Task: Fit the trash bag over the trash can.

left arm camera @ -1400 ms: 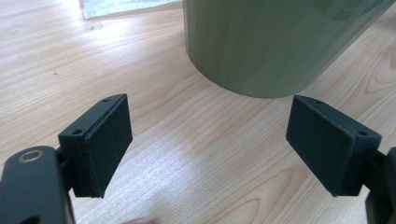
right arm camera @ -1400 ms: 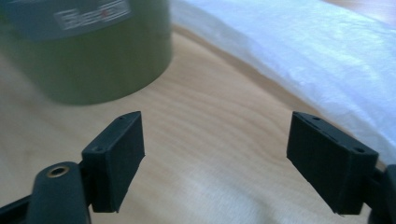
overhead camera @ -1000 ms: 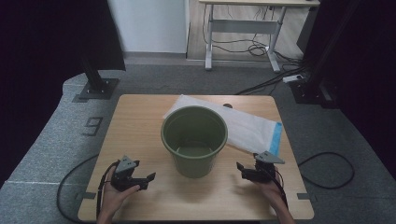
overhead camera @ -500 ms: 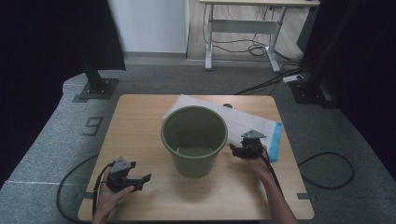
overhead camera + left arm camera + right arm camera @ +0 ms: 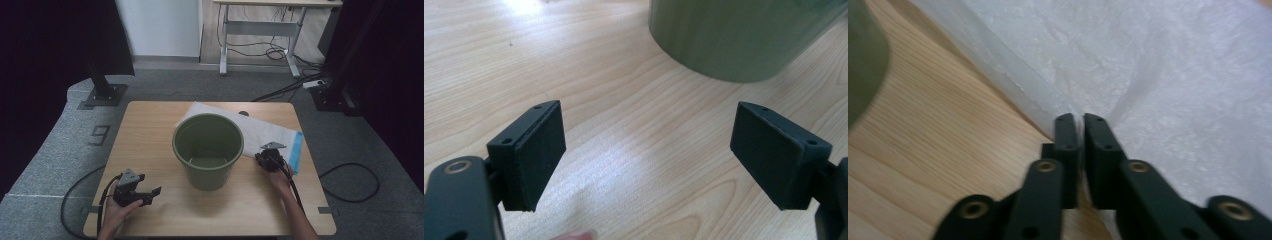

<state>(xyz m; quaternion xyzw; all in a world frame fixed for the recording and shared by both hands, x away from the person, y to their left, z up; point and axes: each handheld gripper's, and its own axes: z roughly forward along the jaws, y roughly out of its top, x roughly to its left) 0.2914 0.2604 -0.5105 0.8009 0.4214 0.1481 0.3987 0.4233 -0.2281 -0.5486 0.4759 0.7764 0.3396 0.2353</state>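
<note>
A light wooden table (image 5: 150, 125) seen from above; a round olive-green plastic bucket (image 5: 208, 150) stands upright and empty at its middle; a flat translucent white plastic bag with a blue end strip (image 5: 270, 132) lies behind and to the right of the bucket, partly tucked behind it. The person's right gripper (image 5: 270, 159) rests at the bag's near edge, just right of the bucket; in the right gripper view its black jaws have just closed together, pinching the thin folded edge of the bag (image 5: 1058, 107) between the pads. The left gripper (image 5: 142, 192) sits near the front left corner of the table, well apart from the bucket; in the left gripper view its jaws stand wide apart with nothing between them but bare wood, the bucket's wall (image 5: 744, 40) ahead.

The step in hand seems to be lifting the bag, perhaps to line the bucket; to do it well, the pinch should stay firm on the edge, since the film looks slippery and thin; raise it slowly so it peels off the wood without dragging against the bucket; the free gripper could then take a second edge to spread the mouth open. The bag looks crinkled, soft and limp; likely to sag and fold when lifted.
</note>
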